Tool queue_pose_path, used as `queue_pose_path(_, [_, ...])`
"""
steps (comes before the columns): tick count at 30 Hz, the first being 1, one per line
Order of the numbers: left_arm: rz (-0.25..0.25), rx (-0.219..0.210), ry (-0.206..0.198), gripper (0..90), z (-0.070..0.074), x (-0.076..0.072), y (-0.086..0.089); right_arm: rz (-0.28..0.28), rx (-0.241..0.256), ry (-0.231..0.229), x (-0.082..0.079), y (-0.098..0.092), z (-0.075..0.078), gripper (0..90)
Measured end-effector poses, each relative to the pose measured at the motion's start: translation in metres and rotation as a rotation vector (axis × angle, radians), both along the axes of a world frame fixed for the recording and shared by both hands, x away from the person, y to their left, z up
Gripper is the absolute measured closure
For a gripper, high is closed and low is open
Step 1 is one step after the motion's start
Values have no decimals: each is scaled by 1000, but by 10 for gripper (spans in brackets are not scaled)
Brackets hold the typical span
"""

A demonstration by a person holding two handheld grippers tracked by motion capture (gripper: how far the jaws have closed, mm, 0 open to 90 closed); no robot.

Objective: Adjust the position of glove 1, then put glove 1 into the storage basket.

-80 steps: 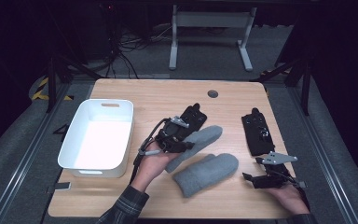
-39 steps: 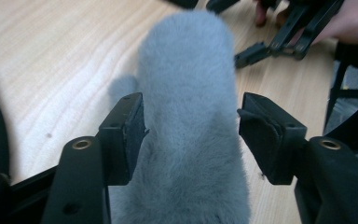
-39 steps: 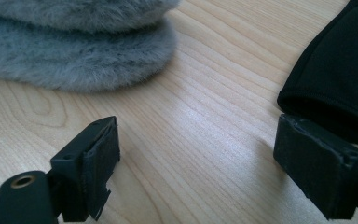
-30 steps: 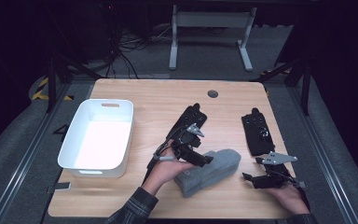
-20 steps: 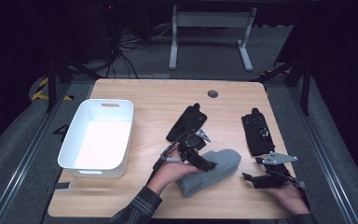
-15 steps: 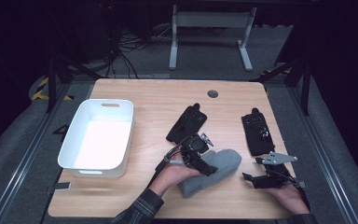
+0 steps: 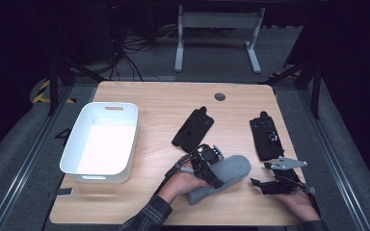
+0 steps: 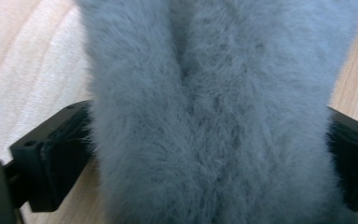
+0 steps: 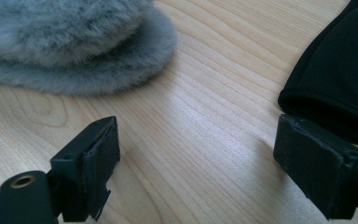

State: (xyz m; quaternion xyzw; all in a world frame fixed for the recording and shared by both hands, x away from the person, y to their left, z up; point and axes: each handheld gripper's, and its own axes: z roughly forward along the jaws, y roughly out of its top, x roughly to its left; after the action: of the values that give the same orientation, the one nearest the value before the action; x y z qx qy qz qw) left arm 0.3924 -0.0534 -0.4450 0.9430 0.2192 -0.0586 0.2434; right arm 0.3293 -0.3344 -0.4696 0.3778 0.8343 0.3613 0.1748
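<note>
The grey fluffy mittens [image 7: 221, 178] are lying in a stack, one on top of the other, near the front edge of the wooden table [image 7: 164, 101], a bit right of the middle. In the right gripper view you can see the two soft layers [image 9: 70, 42] sitting on each other. The left gripper [image 7: 211, 166] is reaching over them from the left side. In the left gripper view, the grey fur [image 8: 209, 116] is sitting right between the two black jaws, and both jaws are pressing on its sides, so the left gripper is squeezing the mittens. The person's left hand [image 7: 183, 183] is holding that gripper, and a checked sleeve [image 7: 147, 216] is coming in from the bottom.

The right gripper [image 7: 265, 185] is resting just to the right of the mittens, not touching them. Its jaws are standing wide apart with only bare table between them, and it is holding nothing.

A black glove [image 7: 266, 137] is lying just behind the right gripper, and its edge [image 9: 335, 79] is sitting close to one jaw. Another black glove [image 7: 192, 129] is lying behind the mittens. A white tub [image 7: 77, 159] is sitting well off to the left.
</note>
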Motion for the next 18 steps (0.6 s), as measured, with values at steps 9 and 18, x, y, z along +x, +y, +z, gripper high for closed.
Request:
queue_pose_path(9, [-47, -11, -16, 242, 3, -4, 0, 1, -3, -2, 0, 0, 0, 148])
queue_pose_path(18, [-64, -43, 46, 533, 4, 0, 5, 1, -2, -1, 0, 0, 0, 148])
